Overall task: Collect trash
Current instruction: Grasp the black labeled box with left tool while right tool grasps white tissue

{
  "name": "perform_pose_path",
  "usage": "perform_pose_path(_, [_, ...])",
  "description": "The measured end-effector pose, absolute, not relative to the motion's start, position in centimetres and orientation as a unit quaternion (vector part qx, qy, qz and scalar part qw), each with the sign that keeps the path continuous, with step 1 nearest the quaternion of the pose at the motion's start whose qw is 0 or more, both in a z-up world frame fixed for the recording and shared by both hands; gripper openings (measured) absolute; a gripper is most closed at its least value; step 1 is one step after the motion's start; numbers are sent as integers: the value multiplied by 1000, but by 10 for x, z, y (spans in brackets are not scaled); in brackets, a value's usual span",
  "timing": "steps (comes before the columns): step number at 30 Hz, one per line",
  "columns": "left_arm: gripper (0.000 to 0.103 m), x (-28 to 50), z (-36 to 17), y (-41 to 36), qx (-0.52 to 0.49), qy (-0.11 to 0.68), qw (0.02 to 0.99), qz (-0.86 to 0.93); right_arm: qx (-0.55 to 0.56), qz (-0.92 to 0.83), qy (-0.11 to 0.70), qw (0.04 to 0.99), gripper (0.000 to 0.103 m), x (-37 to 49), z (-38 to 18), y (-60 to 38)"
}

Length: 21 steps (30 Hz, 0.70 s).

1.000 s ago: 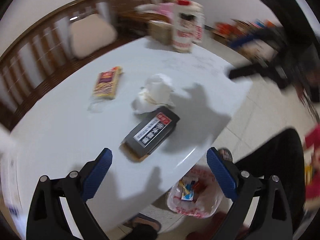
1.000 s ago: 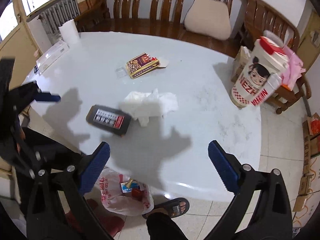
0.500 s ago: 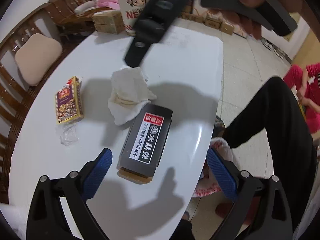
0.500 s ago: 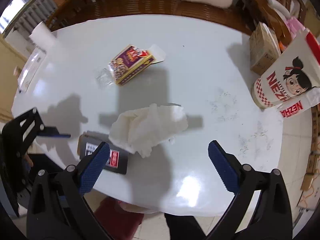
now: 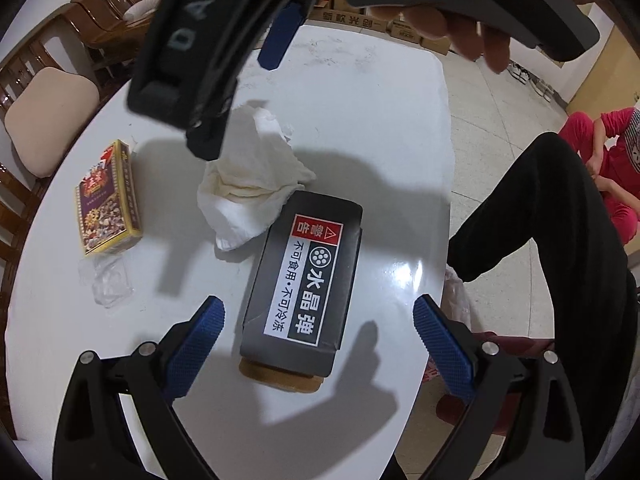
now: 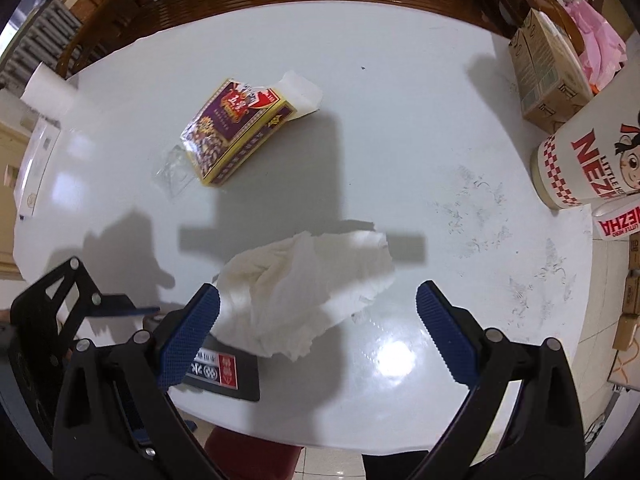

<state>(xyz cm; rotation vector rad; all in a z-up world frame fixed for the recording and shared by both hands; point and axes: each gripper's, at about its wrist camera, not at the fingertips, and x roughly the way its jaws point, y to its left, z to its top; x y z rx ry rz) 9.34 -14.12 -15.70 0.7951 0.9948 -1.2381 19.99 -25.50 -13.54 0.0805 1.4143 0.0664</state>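
Since a second ago both grippers have come in over the white table point(image 6: 400, 100): the left gripper point(image 5: 318, 330), which then looked across the table from its edge, now hangs close above the black box point(image 5: 306, 284), and the right gripper point(image 6: 318, 320) has closed in on the crumpled tissue point(image 6: 308, 296), which was well ahead of it before. Both stand wide apart, holding nothing.

The black box lies between the left gripper's blue pads point(image 5: 196, 340), its tan underside showing at the near end, near the table's edge. The tissue lies between the right gripper's fingers, touching the far end of the box (in the left view it laps against the box's corner). In the right view the left gripper shows at the lower left, beside the box.

Further out lies a purple and yellow snack box point(image 6: 236, 128) with a clear plastic wrapper point(image 6: 174, 170) just beside it. A large white bucket with red lettering point(image 6: 588, 160) stands at the table's right end, next to cardboard cartons point(image 6: 548, 76). The right gripper's body and the person's hand point(image 5: 460, 12) fill the top of the left view, hiding the far table.
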Motion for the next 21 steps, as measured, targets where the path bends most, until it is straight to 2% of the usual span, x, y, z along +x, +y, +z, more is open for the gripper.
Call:
perform_pose_path(15, [93,92,-171,-146,355,434,624,-545,37,20,669,742,96,217,-166,-248])
perform_pose_path(17, [90,94,-172,-146,355,435,625,-542,39,21,668,742,96,217,-169,-249])
perform_pose_path(21, [73,94,-177,-146,363,439,621,-538,27,15,671,741,96,214,-171,-248])
